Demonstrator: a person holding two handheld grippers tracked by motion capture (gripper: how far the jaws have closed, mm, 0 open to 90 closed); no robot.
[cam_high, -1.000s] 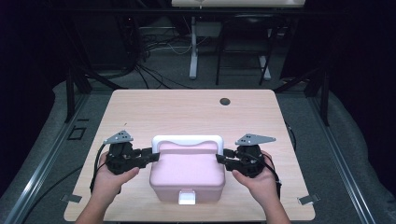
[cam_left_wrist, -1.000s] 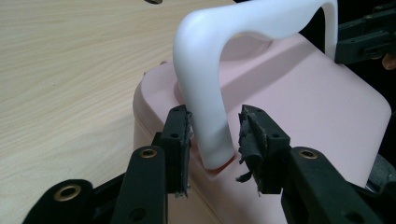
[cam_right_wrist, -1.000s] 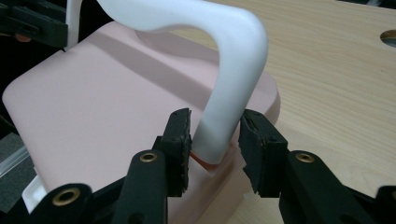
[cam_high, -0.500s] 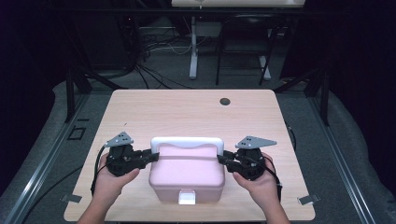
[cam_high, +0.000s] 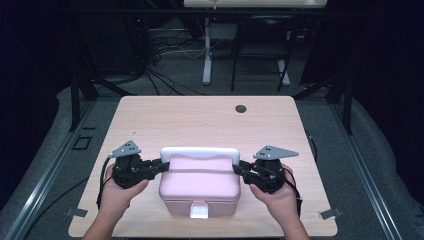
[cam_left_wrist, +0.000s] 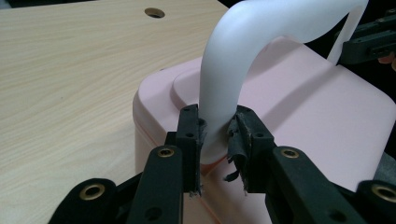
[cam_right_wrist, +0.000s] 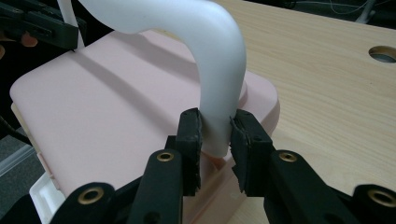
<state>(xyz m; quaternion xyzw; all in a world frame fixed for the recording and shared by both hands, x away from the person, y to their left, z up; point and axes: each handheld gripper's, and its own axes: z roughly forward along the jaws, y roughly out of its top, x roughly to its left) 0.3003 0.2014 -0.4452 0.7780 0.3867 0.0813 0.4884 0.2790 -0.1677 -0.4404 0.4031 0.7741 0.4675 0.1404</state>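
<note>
A pink box (cam_high: 200, 186) with a white front latch (cam_high: 198, 211) sits near the front edge of the wooden table (cam_high: 200, 120). Its white handle (cam_high: 199, 151) stands raised over the lid. My left gripper (cam_high: 161, 165) is shut on the handle's left foot (cam_left_wrist: 215, 126), just above the pink lid (cam_left_wrist: 308, 116). My right gripper (cam_high: 239, 168) is shut on the handle's right foot (cam_right_wrist: 215, 126), where it meets the lid (cam_right_wrist: 107, 98). A hand holds each gripper from below.
A round cable hole (cam_high: 241, 108) lies at the table's far right. Bare tabletop stretches behind the box. Beyond the table are cables, stand legs (cam_high: 207, 55) and dark floor.
The box and both grippers have shifted a little toward the front edge of the table. The grip on the handle is unchanged.
</note>
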